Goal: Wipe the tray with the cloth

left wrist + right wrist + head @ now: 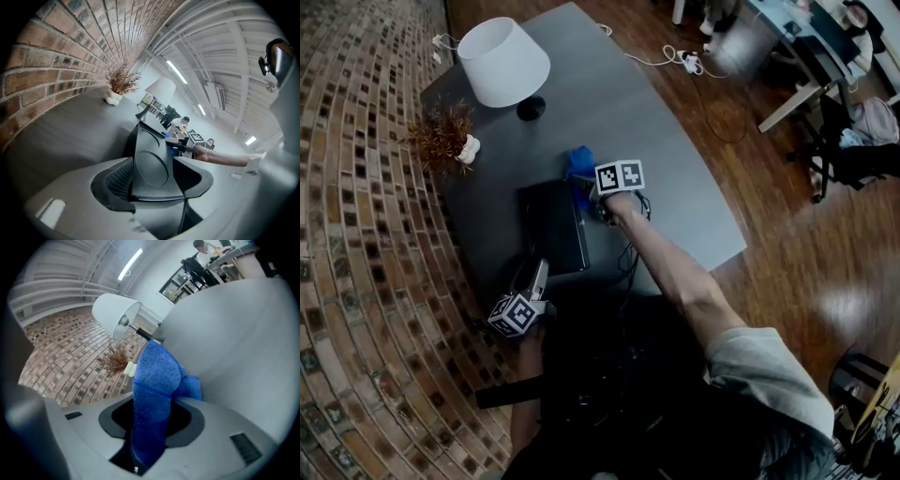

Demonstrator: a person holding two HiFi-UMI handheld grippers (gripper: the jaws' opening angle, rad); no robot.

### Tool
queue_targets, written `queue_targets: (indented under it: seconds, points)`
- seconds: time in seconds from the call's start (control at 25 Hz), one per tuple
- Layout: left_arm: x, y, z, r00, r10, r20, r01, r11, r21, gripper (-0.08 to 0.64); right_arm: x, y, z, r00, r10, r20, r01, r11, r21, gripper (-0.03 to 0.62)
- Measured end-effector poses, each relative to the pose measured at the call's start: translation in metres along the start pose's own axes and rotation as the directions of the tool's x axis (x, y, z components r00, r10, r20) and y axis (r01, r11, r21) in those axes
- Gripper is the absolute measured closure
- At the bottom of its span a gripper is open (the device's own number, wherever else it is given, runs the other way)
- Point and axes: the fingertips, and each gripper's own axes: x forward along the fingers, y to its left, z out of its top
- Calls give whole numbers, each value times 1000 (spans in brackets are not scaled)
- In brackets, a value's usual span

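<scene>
My left gripper (pixel 154 182) is clamped on the near edge of the black tray (pixel 151 157). The left gripper view shows a ribbed pad pressed against the tray's side and a round recess in its face, which the head view does not resolve. The head view shows instead that the tray lies on the grey table (pixel 675 187), with my right gripper (pixel 596 193) at its far right corner.

My right gripper is closed on the blue cloth (pixel 154 390). In the right gripper view the cloth runs up between the jaws and bunches beyond them, above the tabletop. In the head view only a blue tuft shows past the marker cube (pixel 620 175), and I cannot tell whether the cloth touches the tray.

A white-shaded lamp (pixel 502 61) and a dried plant (pixel 442 131) stand at the table's far end, by the brick wall (pixel 356 234).
</scene>
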Motion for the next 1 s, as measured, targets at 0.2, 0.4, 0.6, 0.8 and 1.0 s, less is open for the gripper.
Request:
queue_targets:
  seconds: [0.2,0.4,0.6,0.8,1.0]
  points:
    - [2,0,5,1000,-2,18,2,1000,1,305,-40,19,-73,969,126,-212,-122,992,31,442]
    - [2,2,6,1000,-7,29,7,1000,-12,305,-88,13,-94,997,75,26,-78,991,110,442]
    - [1,2,5,999,-9,35,10,1000,-20,305,-75,46,-154,987,160,3,-156,961,228,442]
    - [0,0,4,999,-18,33,19,1000,-22,305,-105,66,-220,938,234,-256,-167,952,258,442]
    - [-16,-12,-4,997,-75,-25,75,997,-17,314,-140,42,-174,950,91,-298,-103,994,-26,440]
